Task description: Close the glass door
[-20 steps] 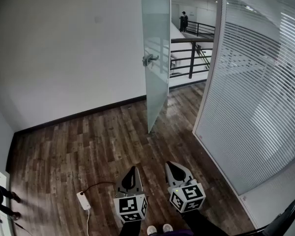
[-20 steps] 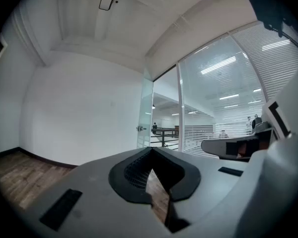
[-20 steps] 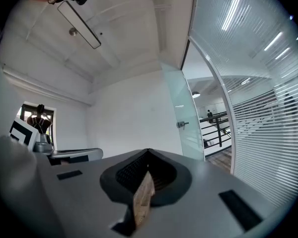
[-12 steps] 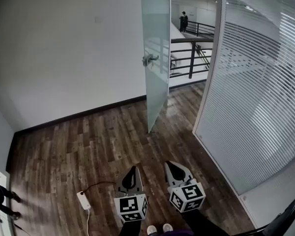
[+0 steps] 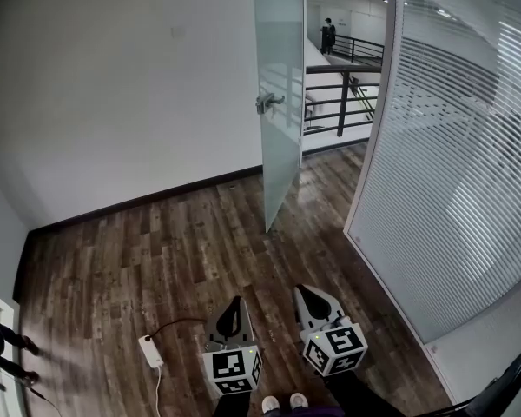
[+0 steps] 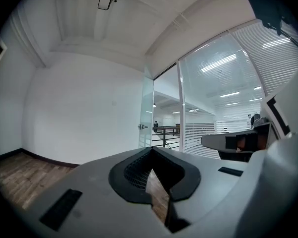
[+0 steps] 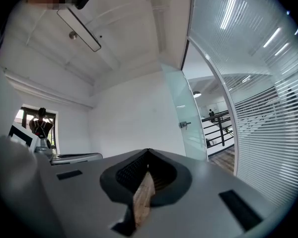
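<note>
The frosted glass door stands open, swung into the room, with its metal handle on the near face. It shows small and far ahead in the left gripper view as the door, and in the right gripper view as the door with its handle. My left gripper and right gripper are held side by side low over the wooden floor, well short of the door. Both are shut with nothing in them. The jaws of the left gripper and of the right gripper meet at their tips.
A curved glass wall with white stripes runs along the right of the doorway. A black railing and a distant person lie beyond it. A white power strip with a cable lies on the floor at the left. A white wall backs the room.
The head view has shifted a little, so the door and the grippers sit slightly lower in the picture. The door's angle and the shut grippers look unchanged.
</note>
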`<state>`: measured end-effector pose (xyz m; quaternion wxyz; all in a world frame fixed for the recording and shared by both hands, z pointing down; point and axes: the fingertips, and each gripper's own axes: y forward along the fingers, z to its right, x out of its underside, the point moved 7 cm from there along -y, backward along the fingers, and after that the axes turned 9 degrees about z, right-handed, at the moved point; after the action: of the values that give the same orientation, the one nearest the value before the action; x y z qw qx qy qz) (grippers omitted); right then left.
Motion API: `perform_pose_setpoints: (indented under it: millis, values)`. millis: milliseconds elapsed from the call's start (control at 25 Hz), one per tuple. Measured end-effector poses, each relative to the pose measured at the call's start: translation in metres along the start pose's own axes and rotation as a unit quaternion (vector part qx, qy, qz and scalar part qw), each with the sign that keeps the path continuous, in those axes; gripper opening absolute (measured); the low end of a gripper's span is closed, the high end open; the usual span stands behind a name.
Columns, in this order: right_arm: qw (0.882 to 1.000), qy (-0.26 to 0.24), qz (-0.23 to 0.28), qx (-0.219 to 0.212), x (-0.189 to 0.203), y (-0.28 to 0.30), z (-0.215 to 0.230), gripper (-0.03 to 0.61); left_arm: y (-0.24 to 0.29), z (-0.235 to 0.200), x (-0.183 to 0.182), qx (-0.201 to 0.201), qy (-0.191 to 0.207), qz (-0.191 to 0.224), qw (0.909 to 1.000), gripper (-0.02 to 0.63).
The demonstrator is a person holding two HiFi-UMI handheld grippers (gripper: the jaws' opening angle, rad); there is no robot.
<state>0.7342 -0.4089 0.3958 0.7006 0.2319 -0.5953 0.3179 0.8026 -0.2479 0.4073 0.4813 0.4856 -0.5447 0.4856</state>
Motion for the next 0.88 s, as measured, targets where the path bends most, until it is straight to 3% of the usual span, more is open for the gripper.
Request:
perform_pose_setpoints:
  millis: [520,880]
  values:
    - [1.0,0.0,-0.005,0.015,0.012,0.007,-0.009,-0.009,-0.011,-0.023,0.029,0.003,-0.014,-0.029,0.9995,0.0]
    - [1.0,-0.011,-0.014,-0.008,0.022,0.058,0.021,-0.009,0.04,-0.031,0.046,-0.01,-0.012,-0.034,0.9993,0.0]
